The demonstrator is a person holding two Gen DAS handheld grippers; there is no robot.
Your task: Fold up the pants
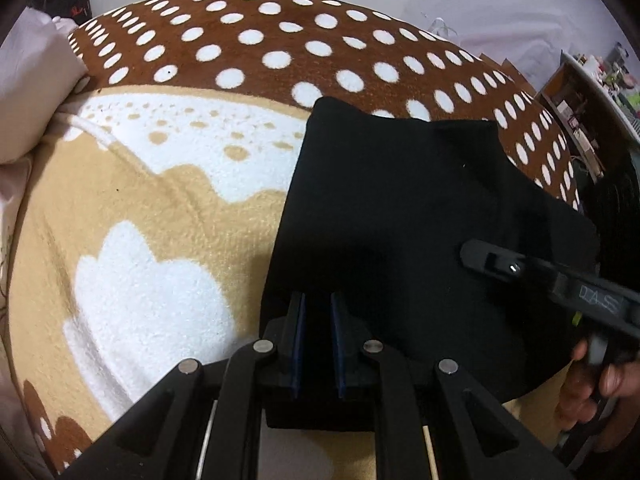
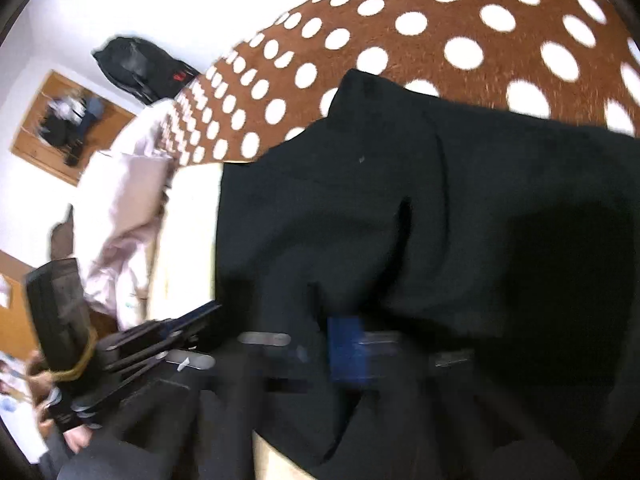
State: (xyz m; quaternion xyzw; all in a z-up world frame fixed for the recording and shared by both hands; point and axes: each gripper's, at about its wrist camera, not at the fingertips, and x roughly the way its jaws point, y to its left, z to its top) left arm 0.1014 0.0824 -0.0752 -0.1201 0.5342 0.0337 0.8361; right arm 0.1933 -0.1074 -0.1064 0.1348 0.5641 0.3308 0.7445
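The black pants [image 1: 400, 208] lie folded into a compact pile on the patterned blanket [image 1: 160, 208]. My left gripper [image 1: 318, 312] stands at the pile's near edge, its blue-padded fingers a narrow gap apart, with black cloth between or under them. My right gripper [image 1: 476, 254] reaches in from the right and rests on top of the pants; its jaws are hard to read there. In the blurred right wrist view the pants [image 2: 440, 220] fill the frame, one blue pad [image 2: 348, 348] shows over the cloth, and the left gripper [image 2: 188, 320] shows at the lower left.
The blanket's brown part with white dots [image 1: 260, 40] lies behind the pants. A pink pillow or sheet [image 1: 36, 80] is at the left edge. A black bag [image 2: 140, 68] sits at the far bed corner. A shelf [image 1: 580, 100] stands beyond the bed's right edge.
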